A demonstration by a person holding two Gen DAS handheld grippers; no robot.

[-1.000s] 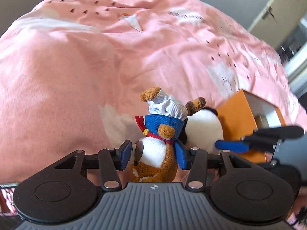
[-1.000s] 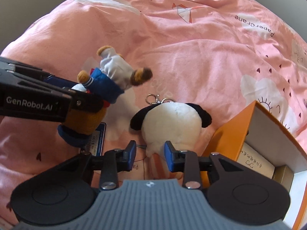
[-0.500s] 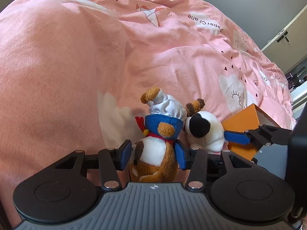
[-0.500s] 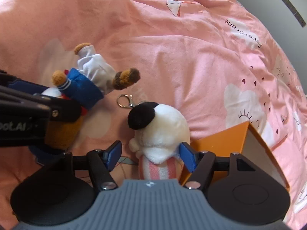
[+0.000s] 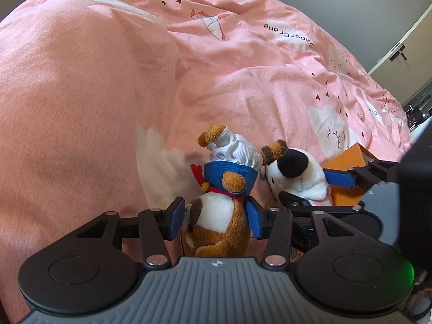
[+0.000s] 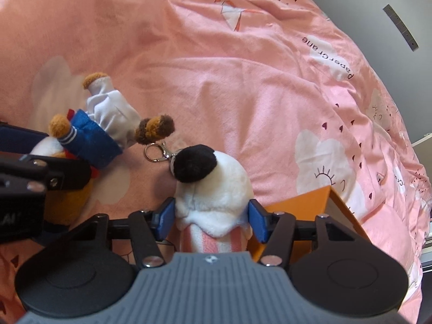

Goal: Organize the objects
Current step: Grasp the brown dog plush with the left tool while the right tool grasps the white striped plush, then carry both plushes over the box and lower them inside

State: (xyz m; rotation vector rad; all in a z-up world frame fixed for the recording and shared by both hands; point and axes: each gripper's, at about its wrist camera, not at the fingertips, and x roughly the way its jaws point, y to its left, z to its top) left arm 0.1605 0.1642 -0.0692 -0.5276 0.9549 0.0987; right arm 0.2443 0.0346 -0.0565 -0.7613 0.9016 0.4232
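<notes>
Pink bedspread point(image 5: 243, 81) below; left gripper point(image 5: 216, 217) clamps the dog toy point(image 5: 218, 216), right gripper point(image 6: 210, 220) squeezes the panda toy point(image 6: 213, 189), side by side.

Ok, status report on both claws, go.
Left claw shut on the brown dog toy. Right claw shut on the white plush. Orange box beside the right claw; keyring lies on the pink blanket.

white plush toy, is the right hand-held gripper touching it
Touching. The right wrist view shows the right hand-held gripper with both blue pads pressed against the sides of the white plush toy, no gap visible on either side.
</notes>
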